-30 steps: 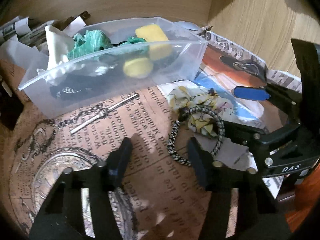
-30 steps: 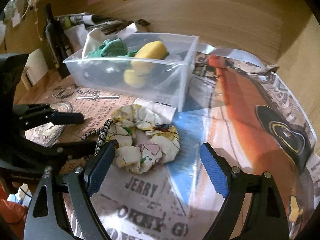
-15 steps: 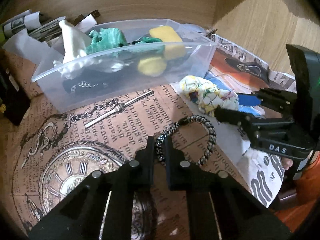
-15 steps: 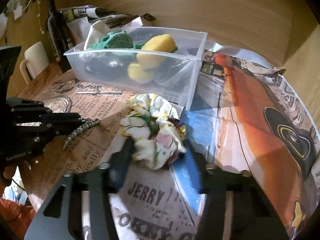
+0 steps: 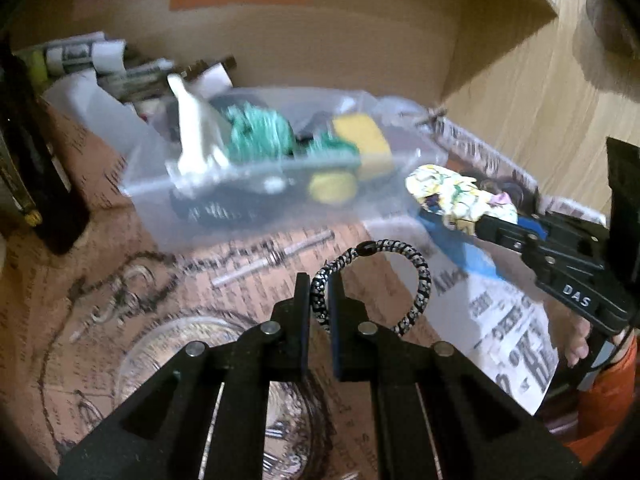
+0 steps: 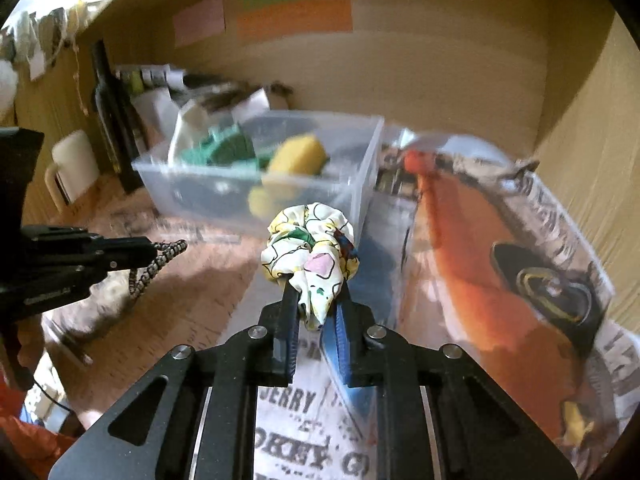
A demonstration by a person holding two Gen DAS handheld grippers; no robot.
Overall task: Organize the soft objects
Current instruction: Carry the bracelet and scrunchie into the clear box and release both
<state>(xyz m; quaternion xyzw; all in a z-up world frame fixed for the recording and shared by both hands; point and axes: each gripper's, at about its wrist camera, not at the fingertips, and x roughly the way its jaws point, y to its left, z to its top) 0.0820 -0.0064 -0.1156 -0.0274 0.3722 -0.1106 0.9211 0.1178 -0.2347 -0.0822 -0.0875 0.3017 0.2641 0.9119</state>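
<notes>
Above the printed paper, a flowered scrunchie (image 6: 310,252) sat clamped in the right gripper (image 6: 314,312), just before the clear bin (image 6: 360,184) of yellow sponges (image 6: 296,156) and green cloth (image 6: 220,150). Beside it, the left gripper (image 5: 320,300) pinched a black-and-white braided hair tie (image 5: 416,280), raised off the paper.

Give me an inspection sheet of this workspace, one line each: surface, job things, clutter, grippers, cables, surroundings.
Surface: printed newspaper sheets covering the table.
Job's things: clear plastic bin holding yellow sponges and green cloth; floral fabric scrunchie; black-and-white braided hair tie.
Clutter: dark glass bottle, white mug, rolled papers behind the bin.
Grippers: left gripper jaws shut on the hair tie; right gripper jaws shut on the scrunchie; both items lifted.
Cables: nothing seen.
Surroundings: wood-panel walls with coloured sticky notes.
</notes>
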